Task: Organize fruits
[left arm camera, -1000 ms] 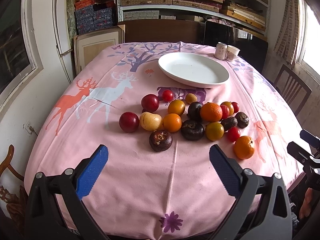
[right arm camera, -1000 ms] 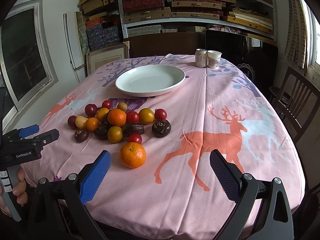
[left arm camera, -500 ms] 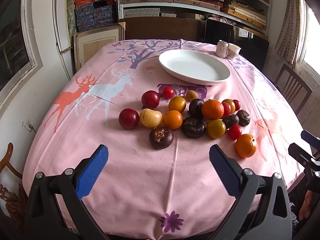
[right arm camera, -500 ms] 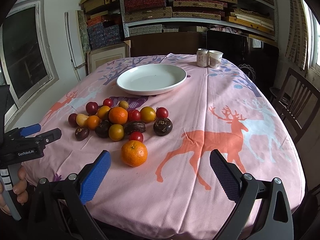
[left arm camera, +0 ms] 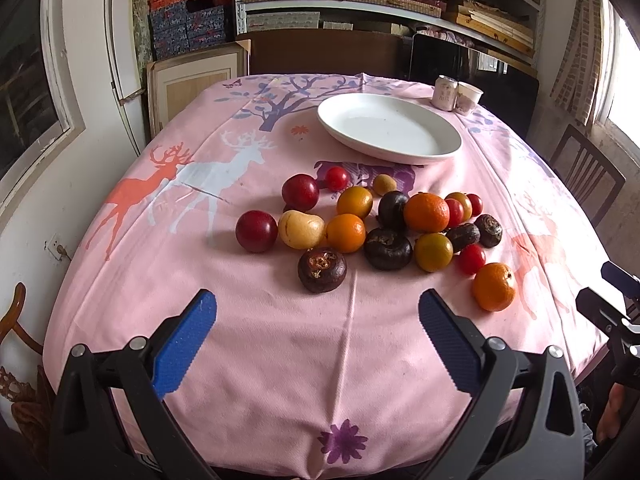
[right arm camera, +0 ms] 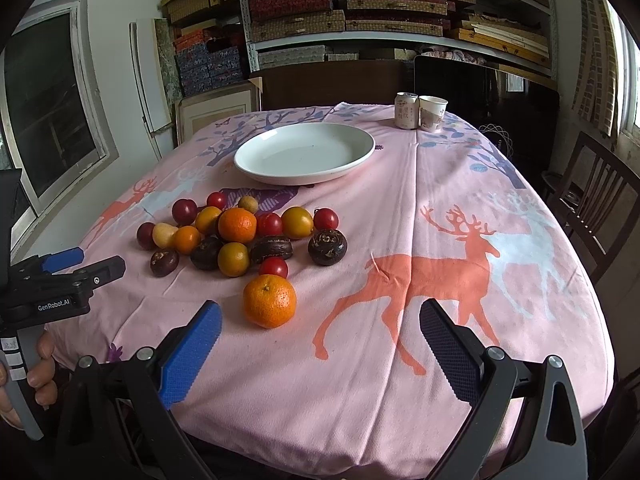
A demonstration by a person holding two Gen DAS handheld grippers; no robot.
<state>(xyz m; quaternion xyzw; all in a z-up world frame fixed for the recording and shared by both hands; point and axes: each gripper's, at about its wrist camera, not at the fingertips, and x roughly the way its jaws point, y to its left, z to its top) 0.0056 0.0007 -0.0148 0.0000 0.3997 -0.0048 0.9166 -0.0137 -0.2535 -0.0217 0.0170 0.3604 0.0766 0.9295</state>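
Observation:
Several fruits lie in a loose cluster point(left arm camera: 376, 224) on the pink tablecloth: oranges, red plums, cherry tomatoes, dark brown round fruits, a yellow one. An empty white plate point(left arm camera: 390, 128) stands behind them; it also shows in the right wrist view point(right arm camera: 304, 152). My left gripper point(left arm camera: 318, 330) is open and empty, just short of a dark brown fruit point(left arm camera: 322, 270). My right gripper point(right arm camera: 320, 338) is open and empty, with a lone orange point(right arm camera: 270, 300) just ahead of its left finger. The cluster also shows in the right wrist view point(right arm camera: 240, 236).
A can point(right arm camera: 406, 110) and a paper cup point(right arm camera: 432, 114) stand at the table's far edge. A wooden chair point(right arm camera: 592, 200) is on the right. Shelves of boxes line the back wall. The left gripper shows at the left of the right wrist view point(right arm camera: 64, 276).
Both grippers have crept slightly forward toward the fruits. Nothing was taken hold of or moved.

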